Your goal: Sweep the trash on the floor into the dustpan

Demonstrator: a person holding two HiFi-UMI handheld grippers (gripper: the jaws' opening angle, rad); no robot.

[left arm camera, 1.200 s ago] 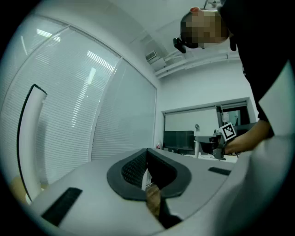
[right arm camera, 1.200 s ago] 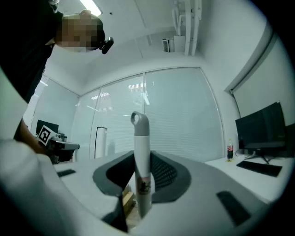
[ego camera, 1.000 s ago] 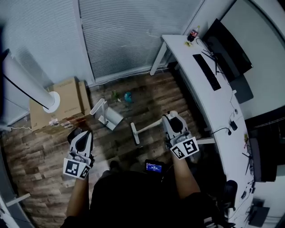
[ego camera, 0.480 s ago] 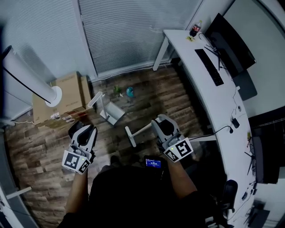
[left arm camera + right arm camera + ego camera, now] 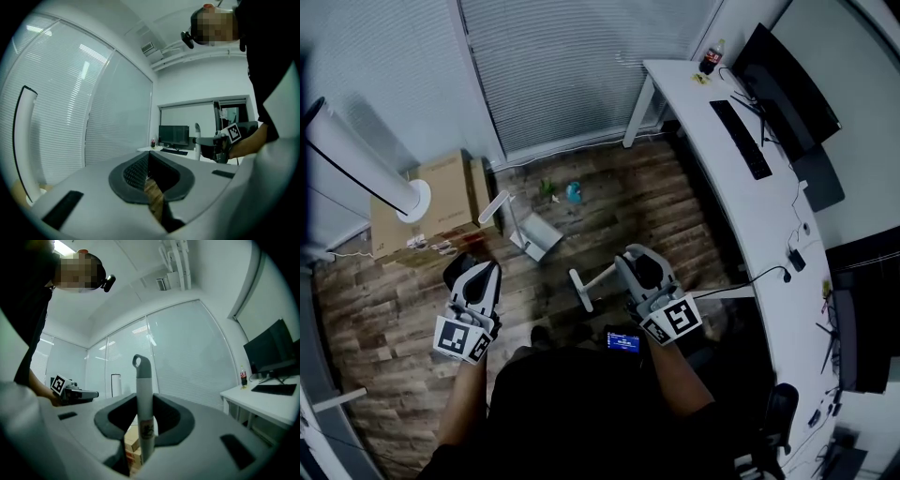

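A white dustpan (image 5: 531, 236) stands on the wooden floor with its handle (image 5: 495, 207) slanting up to the left. Beyond it lie green trash (image 5: 546, 189) and blue trash (image 5: 572, 194). My right gripper (image 5: 630, 263) is shut on the broom's white handle (image 5: 598, 276). In the right gripper view that handle (image 5: 143, 404) rises between the jaws and ends in a grey loop. My left gripper (image 5: 465, 269) is shut and holds nothing. Its jaws (image 5: 150, 180) have just been closing, with only floor showing in the slit. It hovers to the left of the dustpan and nearer to me.
A long white desk (image 5: 741, 197) with a keyboard, monitors and a bottle runs along the right. A cardboard box (image 5: 441, 197) and a white tower fan (image 5: 356, 164) stand at the left. Window blinds (image 5: 572, 66) close off the far side.
My right gripper has shifted left and slightly nearer with the broom handle in it. The left gripper has drifted a little. Dustpan and trash lie where they were.
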